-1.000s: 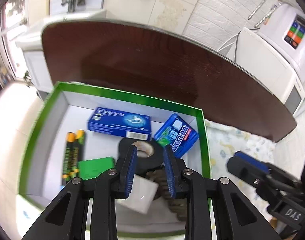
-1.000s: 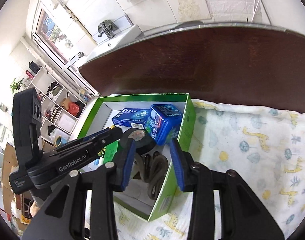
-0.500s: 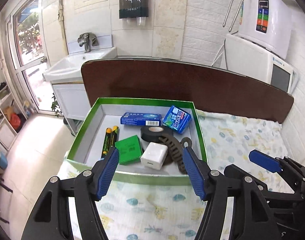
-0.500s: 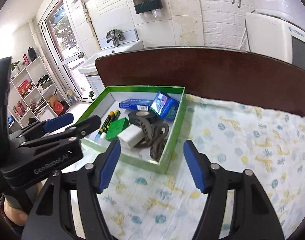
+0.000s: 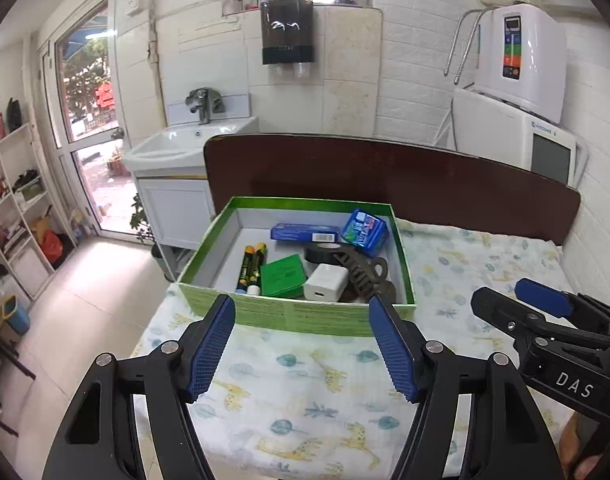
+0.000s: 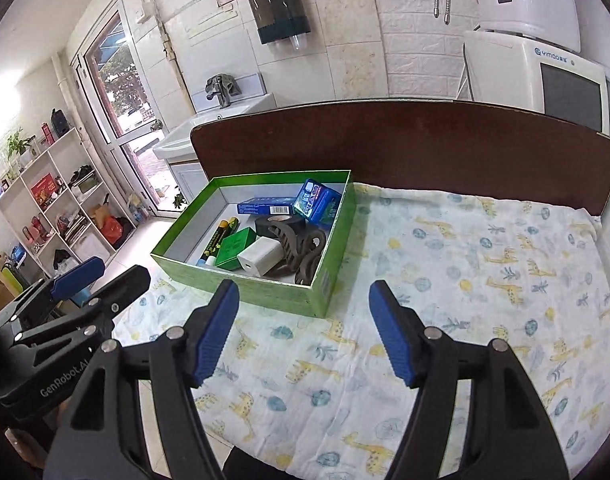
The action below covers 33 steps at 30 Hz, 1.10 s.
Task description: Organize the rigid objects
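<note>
A: What is in front of the left gripper [image 5: 303, 322]?
B: Green box [image 5: 293, 314] on the giraffe-print cloth [image 5: 305, 392]. Jaws just opened more, wide apart, nothing btw them.
A: And inside the box?
B: Two markers [image 5: 250, 268], green card box [image 5: 283, 275], white charger [image 5: 326, 283], black tape roll [image 5: 320, 254], dark hair claw [image 5: 363, 274], long blue box [image 5: 304, 233], blue pack [image 5: 364, 232] tilted at the back-right corner.
A: Right gripper [image 5: 543, 306]?
B: At right edge, above the cloth, apart from the box.
</note>
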Motion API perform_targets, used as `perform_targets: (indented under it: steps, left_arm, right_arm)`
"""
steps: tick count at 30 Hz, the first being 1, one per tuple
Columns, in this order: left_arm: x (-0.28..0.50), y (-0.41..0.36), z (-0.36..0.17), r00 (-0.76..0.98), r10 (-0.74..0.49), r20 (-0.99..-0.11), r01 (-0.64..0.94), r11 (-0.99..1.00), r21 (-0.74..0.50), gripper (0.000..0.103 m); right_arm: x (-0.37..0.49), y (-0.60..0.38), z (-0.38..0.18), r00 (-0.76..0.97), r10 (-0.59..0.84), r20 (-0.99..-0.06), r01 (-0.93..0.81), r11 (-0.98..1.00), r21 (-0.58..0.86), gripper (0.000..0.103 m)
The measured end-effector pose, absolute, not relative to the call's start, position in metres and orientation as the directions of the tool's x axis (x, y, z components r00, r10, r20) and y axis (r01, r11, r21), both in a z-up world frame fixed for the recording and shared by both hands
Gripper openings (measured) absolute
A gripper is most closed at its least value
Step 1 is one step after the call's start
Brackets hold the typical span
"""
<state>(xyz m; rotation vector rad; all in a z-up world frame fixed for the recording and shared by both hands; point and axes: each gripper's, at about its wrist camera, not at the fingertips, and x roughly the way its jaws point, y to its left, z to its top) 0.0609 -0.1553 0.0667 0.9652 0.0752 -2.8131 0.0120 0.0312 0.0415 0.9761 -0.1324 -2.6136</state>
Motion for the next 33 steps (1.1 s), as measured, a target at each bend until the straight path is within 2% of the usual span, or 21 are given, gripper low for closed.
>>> perform_targets:
  steps: [5, 18, 33]
  left_arm:
    - [0.058, -0.161, 0.058, -0.760, -0.158, -0.631, 0.187, -0.982, 0.021, 0.070]
    - [0.056, -0.164, 0.054, -0.759, -0.234, -0.608, 0.229, -0.969, 0.088, 0.070]
    - [0.056, -0.162, 0.052, -0.755, -0.209, -0.622, 0.206, -0.975, 0.078, 0.070]
  right_arm:
    - [0.011, 0.020, 0.038, -0.694, -0.361, -0.623, 0.297, -0.932, 0.210, 0.067]
    - [0.009, 0.009, 0.038, -0.725, -0.299, -0.621, 0.254, -0.954, 0.163, 0.067]
    - [0.013, 0.013, 0.037, -0.716, -0.300, -0.630, 0.244, -0.954, 0.176, 0.067]
